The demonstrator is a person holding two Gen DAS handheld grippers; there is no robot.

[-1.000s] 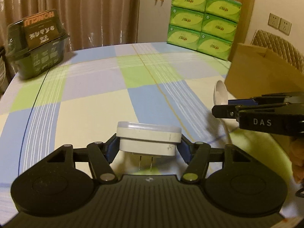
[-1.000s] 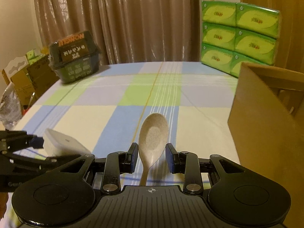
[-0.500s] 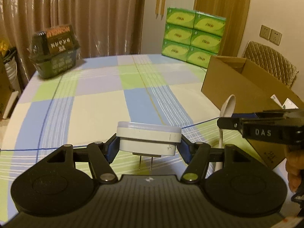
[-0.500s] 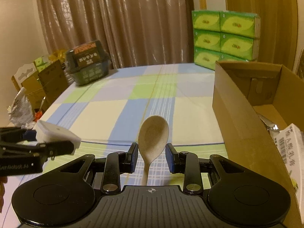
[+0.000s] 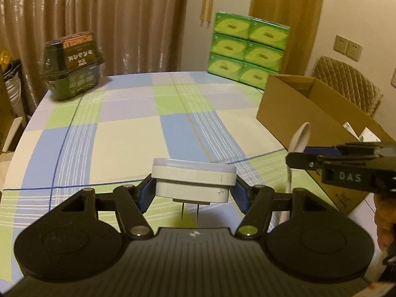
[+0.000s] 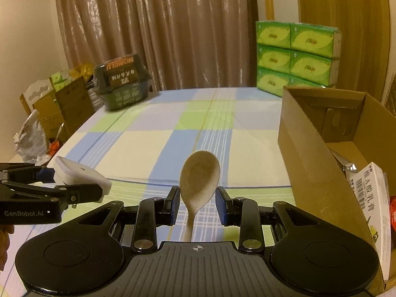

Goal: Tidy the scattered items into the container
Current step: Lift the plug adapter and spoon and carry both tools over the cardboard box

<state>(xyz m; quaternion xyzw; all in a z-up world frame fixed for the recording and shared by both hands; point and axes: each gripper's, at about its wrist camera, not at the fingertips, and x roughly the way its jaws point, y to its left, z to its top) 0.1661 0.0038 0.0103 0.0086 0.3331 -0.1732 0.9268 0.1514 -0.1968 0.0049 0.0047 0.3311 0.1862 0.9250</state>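
Plug (image 5: 193, 183) and spoon (image 6: 199, 175) in tongs

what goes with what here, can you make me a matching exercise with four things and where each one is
Things:
1. plug
2. spoon
3. tissue packs
4. carton

Places:
a. far edge of the table
b. inside the box
c. in the left gripper
d. in the right gripper

Pairs: 1-c, 2-d, 3-a, 4-b
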